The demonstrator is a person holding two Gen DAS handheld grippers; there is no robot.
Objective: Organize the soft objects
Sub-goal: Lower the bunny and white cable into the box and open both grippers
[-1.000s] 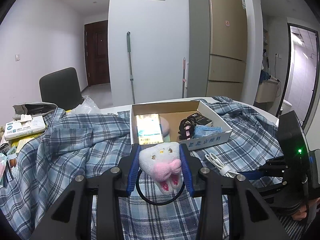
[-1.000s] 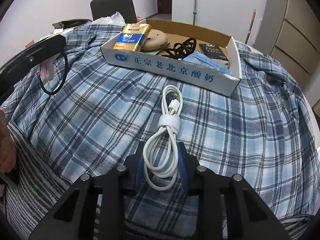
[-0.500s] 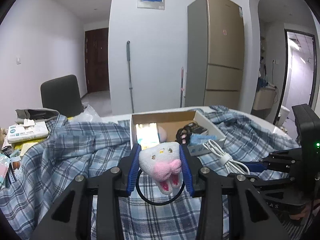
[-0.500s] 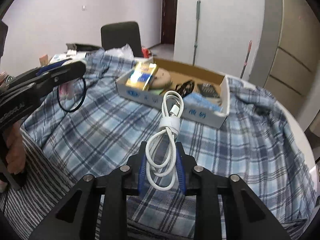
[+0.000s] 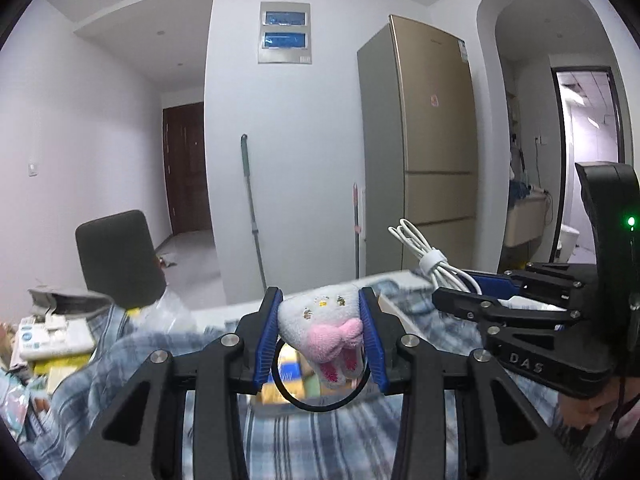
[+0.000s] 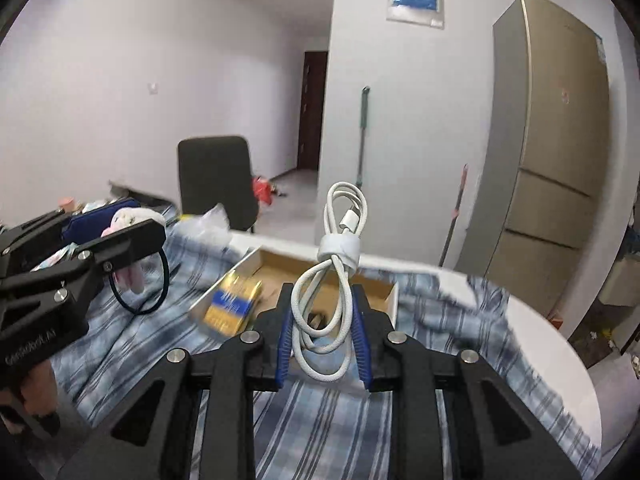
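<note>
My left gripper (image 5: 322, 336) is shut on a white plush toy (image 5: 326, 330) with a pink bow and a black elastic loop (image 5: 320, 394) hanging under it. It is held up above the plaid cloth. My right gripper (image 6: 324, 340) is shut on a coiled white cable (image 6: 338, 276) bound by a white strap, held upright above the open cardboard box (image 6: 384, 300). The right gripper (image 5: 452, 292) with the cable (image 5: 424, 256) shows at the right of the left wrist view. The left gripper (image 6: 132, 228) with the toy (image 6: 128, 218) shows at the left of the right wrist view.
The box (image 6: 248, 284) holds a yellow and blue packet (image 6: 232, 308) and sits on a blue plaid cloth (image 6: 460, 308) over a round white table (image 6: 560, 364). A black chair (image 6: 216, 176) stands behind. Clutter (image 5: 52, 336) lies at the table's left. A fridge (image 5: 428, 148) stands at the back.
Both grippers have risen and tilted upward with their loads. The cable has been lifted off the cloth. The table and box now sit low in both views.
</note>
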